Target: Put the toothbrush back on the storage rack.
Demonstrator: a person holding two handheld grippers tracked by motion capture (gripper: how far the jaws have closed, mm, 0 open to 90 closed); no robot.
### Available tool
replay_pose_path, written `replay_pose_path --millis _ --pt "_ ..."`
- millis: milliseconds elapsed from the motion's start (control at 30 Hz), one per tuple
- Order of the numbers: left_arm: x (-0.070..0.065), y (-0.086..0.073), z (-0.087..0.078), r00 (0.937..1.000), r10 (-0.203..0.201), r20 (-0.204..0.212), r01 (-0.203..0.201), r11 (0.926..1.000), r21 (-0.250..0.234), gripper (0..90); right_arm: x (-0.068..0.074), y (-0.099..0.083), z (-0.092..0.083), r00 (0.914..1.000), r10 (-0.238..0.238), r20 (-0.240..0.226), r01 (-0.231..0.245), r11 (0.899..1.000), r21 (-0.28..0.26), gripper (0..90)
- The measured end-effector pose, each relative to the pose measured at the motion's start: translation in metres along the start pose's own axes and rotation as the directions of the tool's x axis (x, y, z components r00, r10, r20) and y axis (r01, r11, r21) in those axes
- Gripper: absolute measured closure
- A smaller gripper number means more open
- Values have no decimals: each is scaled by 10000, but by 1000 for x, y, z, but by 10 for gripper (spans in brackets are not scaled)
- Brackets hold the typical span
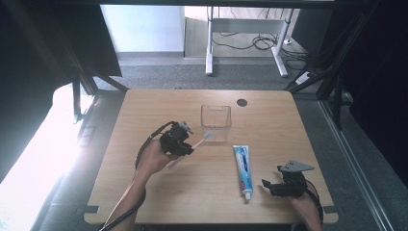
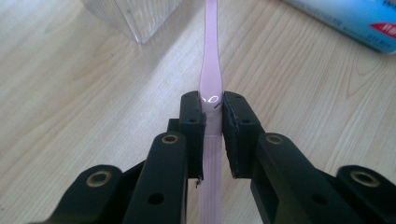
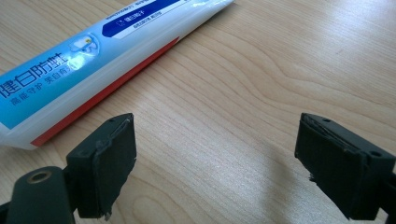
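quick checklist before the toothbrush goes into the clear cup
1. Grip: left tongs shut on the pink toothbrush handle: ok.
2. Brush head points toward the clear cup, close by its front wall: ok.
3. Cup upright, mouth open: ok.
4. Cup empty: cannot tell, the walls are see-through and faint.
5. Right tongs open, holding nothing, off to the side: ok.
6. Toothpaste tube lies flat beside the right tongs, away from the cup: ok.

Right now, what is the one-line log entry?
left gripper: shut on toothbrush | right gripper: open, beside toothpaste | clear box: on table
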State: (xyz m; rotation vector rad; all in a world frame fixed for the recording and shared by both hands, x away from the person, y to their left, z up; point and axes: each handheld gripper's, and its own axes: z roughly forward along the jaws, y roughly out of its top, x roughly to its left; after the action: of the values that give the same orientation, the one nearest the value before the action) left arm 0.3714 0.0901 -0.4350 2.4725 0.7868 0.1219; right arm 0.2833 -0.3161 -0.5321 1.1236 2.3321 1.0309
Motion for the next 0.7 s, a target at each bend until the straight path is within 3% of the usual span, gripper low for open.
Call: replay_pose_path --millis 700 --pt "8 24 -27 9995 -129 -287 90 9914 -1304 790 0 0 3 9997 89 -245 -86 9999 118 0"
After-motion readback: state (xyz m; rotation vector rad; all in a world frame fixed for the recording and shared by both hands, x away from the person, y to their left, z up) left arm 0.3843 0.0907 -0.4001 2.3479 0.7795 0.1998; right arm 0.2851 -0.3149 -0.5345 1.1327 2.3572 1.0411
